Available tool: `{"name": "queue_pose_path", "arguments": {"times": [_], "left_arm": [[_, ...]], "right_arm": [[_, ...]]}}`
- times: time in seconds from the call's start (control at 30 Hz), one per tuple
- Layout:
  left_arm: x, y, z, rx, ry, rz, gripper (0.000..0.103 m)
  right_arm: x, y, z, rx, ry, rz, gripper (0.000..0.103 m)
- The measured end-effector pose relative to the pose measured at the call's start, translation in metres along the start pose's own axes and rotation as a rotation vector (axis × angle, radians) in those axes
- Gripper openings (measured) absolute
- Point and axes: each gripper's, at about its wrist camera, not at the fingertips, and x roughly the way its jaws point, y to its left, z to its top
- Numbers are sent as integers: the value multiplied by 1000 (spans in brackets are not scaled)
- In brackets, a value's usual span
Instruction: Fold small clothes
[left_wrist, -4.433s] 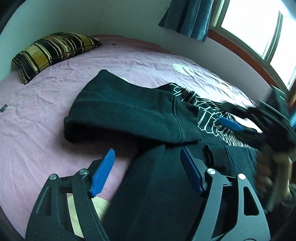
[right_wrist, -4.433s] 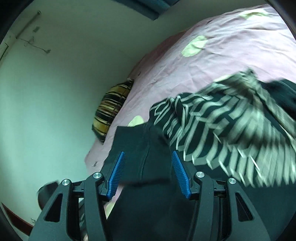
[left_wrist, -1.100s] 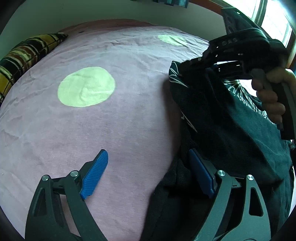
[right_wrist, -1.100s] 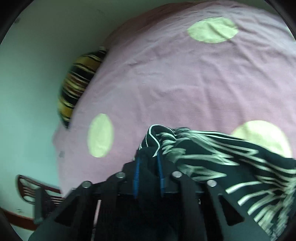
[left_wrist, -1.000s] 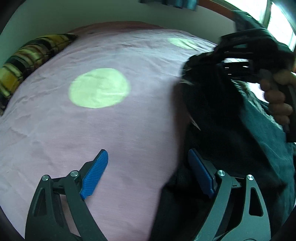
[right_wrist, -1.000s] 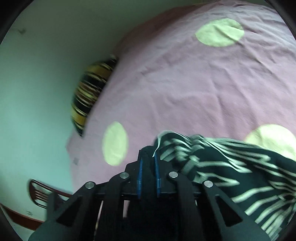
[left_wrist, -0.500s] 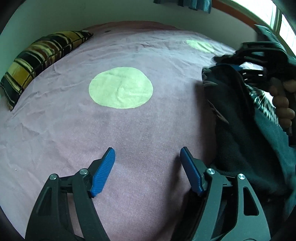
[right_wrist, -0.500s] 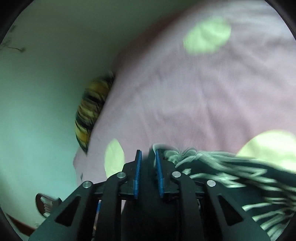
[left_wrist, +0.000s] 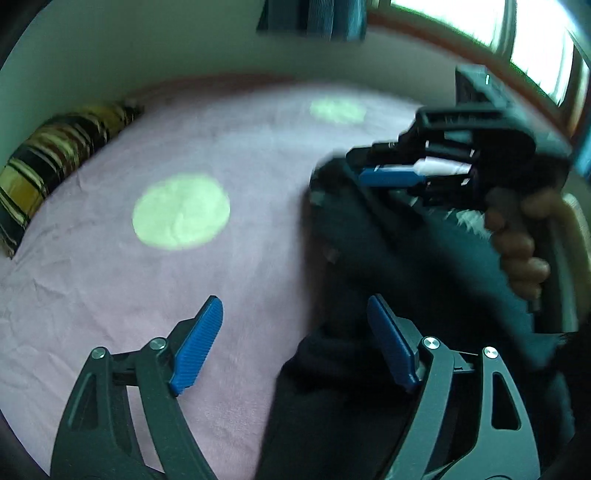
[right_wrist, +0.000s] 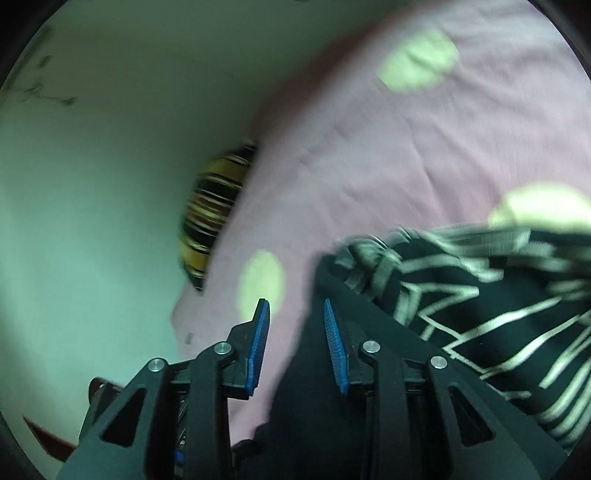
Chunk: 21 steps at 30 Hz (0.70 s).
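A black garment with a white line print (right_wrist: 480, 295) lies bunched on the pink bedsheet (left_wrist: 110, 277); it also shows in the left wrist view (left_wrist: 369, 266). My left gripper (left_wrist: 295, 347) is open and empty, its right finger beside the garment's edge. My right gripper (right_wrist: 295, 339) has its jaws apart with no cloth between them, at the garment's left edge; it also shows in the left wrist view (left_wrist: 391, 177), above the cloth.
A striped yellow and black pillow (left_wrist: 55, 158) lies at the bed's far left by the wall. The sheet has pale green dots (left_wrist: 181, 212). A window and blue curtain (left_wrist: 314, 18) are behind the bed.
My right gripper has opened and let go of the garment's corner. The left gripper stays open beside the cloth and has shifted slightly.
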Motion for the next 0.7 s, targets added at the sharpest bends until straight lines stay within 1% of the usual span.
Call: {"name": "queue_pose_path", "arguments": {"times": [0.03,0.07,0.1,0.13,0.2,0.27,0.3,0.33,0.37,0.4,0.47,0.5,0.57,0.63,0.7], "left_arm": [[12,4,-3,-18,38,-15,81],[17,9,-4,-42,53,-45,82],[22,14,-4,-64,66,-67,85],[23,17,-3,-76,68,-84,87],[15,22,0,-92,50,-126,87],[4,26,-1,-96,32,-173,86],[-4,29,-2,-103,16,-202,86],[-15,36,-5,-113,-3,-227,86],[-22,40,-9,-118,-9,-239,86],[-30,44,-14,-121,-10,-251,86],[-46,55,-29,-129,2,-263,86],[-55,63,-40,-136,15,-269,86],[-68,70,-60,-139,43,-287,87],[-79,78,-81,-141,68,-291,86],[-90,83,-103,-137,91,-296,86]], "right_arm": [[9,-10,-1,11,5,-54,30],[15,-17,-2,24,8,-68,28],[17,-23,-3,40,-4,-59,26],[14,-25,-3,59,-19,-33,28],[0,-19,-3,66,-37,-3,31],[-31,-4,-14,23,-65,-17,35],[-49,3,-21,-8,-85,-21,40],[-76,11,-36,-40,-117,-33,47],[-98,15,-48,-55,-144,-46,49],[-122,14,-63,-63,-173,-61,51],[-182,6,-110,-58,-237,-82,52],[-201,-1,-125,-48,-258,-96,52],[-259,-22,-181,1,-326,-170,55],[-305,-43,-238,77,-391,-249,56],[-345,-66,-294,160,-436,-319,56]]}}
